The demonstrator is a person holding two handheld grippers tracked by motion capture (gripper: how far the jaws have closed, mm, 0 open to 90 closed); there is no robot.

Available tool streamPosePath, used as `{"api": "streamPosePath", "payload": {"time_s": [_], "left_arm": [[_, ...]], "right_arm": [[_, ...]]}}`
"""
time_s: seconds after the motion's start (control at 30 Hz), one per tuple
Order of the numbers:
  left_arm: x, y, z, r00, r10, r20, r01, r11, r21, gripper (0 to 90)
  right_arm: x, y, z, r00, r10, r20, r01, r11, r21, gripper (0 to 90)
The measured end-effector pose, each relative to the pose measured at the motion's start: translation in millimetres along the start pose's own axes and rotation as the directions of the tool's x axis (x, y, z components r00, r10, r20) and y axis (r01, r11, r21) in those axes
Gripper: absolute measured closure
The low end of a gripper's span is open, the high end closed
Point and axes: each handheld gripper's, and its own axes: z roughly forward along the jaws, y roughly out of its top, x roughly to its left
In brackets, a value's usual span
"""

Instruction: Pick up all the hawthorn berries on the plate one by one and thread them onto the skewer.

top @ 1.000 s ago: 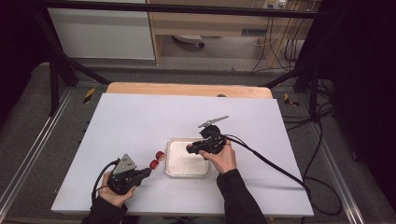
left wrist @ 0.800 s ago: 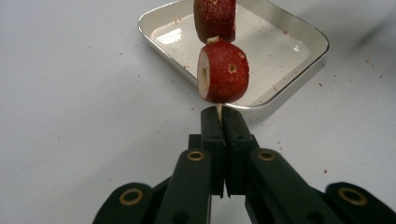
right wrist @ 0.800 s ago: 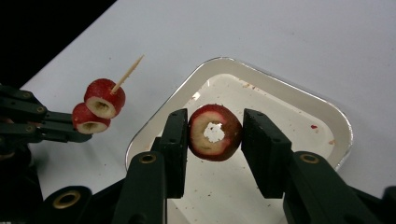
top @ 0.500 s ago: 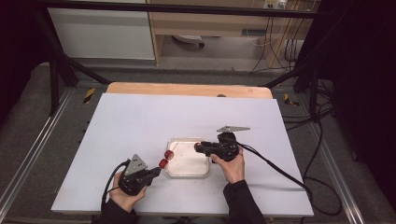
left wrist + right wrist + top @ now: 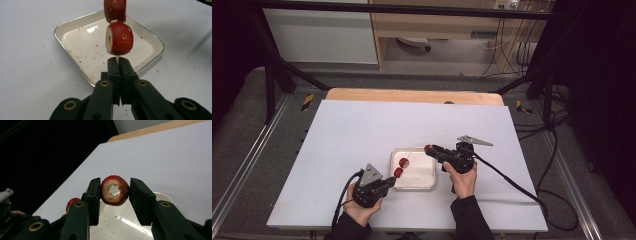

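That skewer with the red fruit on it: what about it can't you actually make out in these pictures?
- Skewer tip: the left gripper view's top edge crops the upper fruit piece.
- Skewer's held end: hidden between the shut left gripper.
- Stick in the high view: too thin to trace past the two fruit pieces.
- Cored fruit piece in the right gripper: its far face is turned away.

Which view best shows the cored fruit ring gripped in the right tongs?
The right gripper view: the fruit ring faces the camera, its cored hole plain, pinched between both jaws of the right tongs. The high view gives a small red blob at the tong tips. The left gripper view shows other pieces instead.
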Motion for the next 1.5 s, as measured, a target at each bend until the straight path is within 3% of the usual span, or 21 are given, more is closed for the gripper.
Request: {"api": "streamPosePath", "payload": {"time_s": [0.23, 0.67, 1.23, 1.5], "left_arm": [[-6.3, 4.0, 5.0, 0.9999, -0.010, 0.002, 0.010, 0.9999, -0.014, 88.5], [-12.5, 7.7, 7.5, 0.9986, -0.050, 0.016, 0.051, 0.9981, -0.036, 88.4], [-24.3, 16.6, 17.1, 0.9972, -0.066, 0.035, 0.068, 0.9962, -0.054, 88.4], [-23.3, 17.4, 17.6, 0.9963, -0.078, 0.036, 0.081, 0.9946, -0.066, 88.4]], "right_arm": [[-1.1, 0.5, 5.0, 0.9989, 0.042, -0.022, -0.043, 0.997, -0.061, 62.3], [-1.7, 3.9, 9.2, 0.9947, 0.094, -0.042, -0.100, 0.977, -0.186, 62.4], [-0.7, 1.4, 14.1, 0.9879, 0.133, -0.080, -0.150, 0.950, -0.273, 62.4], [0.7, 0.7, 13.4, 0.9857, 0.140, -0.094, -0.161, 0.946, -0.280, 62.4]]}}
